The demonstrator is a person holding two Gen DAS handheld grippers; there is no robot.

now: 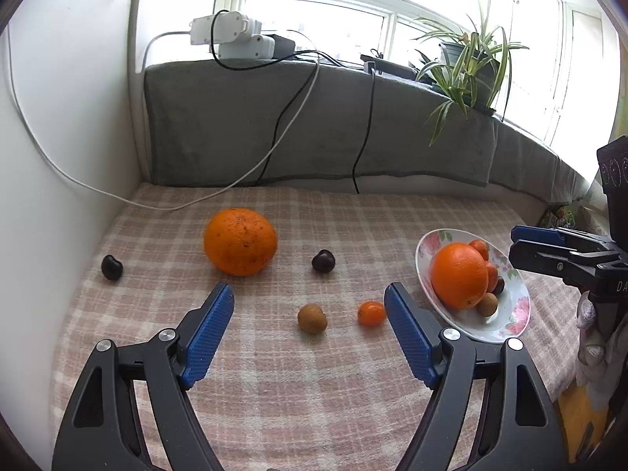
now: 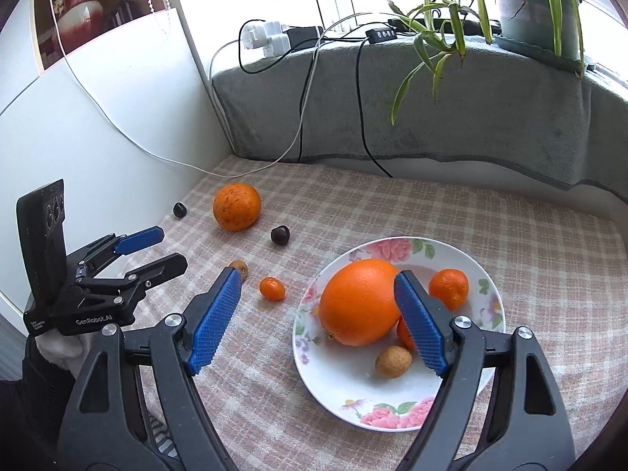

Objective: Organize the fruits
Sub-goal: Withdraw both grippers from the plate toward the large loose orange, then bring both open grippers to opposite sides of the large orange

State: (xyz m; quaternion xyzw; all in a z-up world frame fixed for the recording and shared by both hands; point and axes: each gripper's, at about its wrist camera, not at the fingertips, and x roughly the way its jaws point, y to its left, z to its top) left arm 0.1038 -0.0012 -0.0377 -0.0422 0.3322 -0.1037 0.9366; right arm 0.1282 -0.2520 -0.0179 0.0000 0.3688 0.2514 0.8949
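On the checked cloth lie a large speckled orange (image 1: 240, 241) (image 2: 236, 212), two dark cherries (image 1: 112, 267) (image 1: 323, 261), a brown longan (image 1: 312, 318) and a small tangerine (image 1: 371, 313) (image 2: 272, 288). My left gripper (image 1: 309, 292) (image 2: 168, 247) is open and empty, hovering just short of the longan and tangerine. The flowered plate (image 1: 512, 294) (image 2: 353, 404) holds a big orange (image 2: 359, 300), a tangerine (image 2: 449, 288), a brown longan (image 2: 393, 361) and more small fruit partly hidden. Over the plate's near side my right gripper (image 2: 318, 276) (image 1: 516, 242) stands open and holds nothing.
A grey towel-covered ledge (image 1: 314, 125) runs along the back, with cables (image 1: 365, 137) hanging down onto the cloth. A potted spider plant (image 2: 530, 4) stands on the ledge at the right. A white wall (image 1: 78, 117) bounds the left side.
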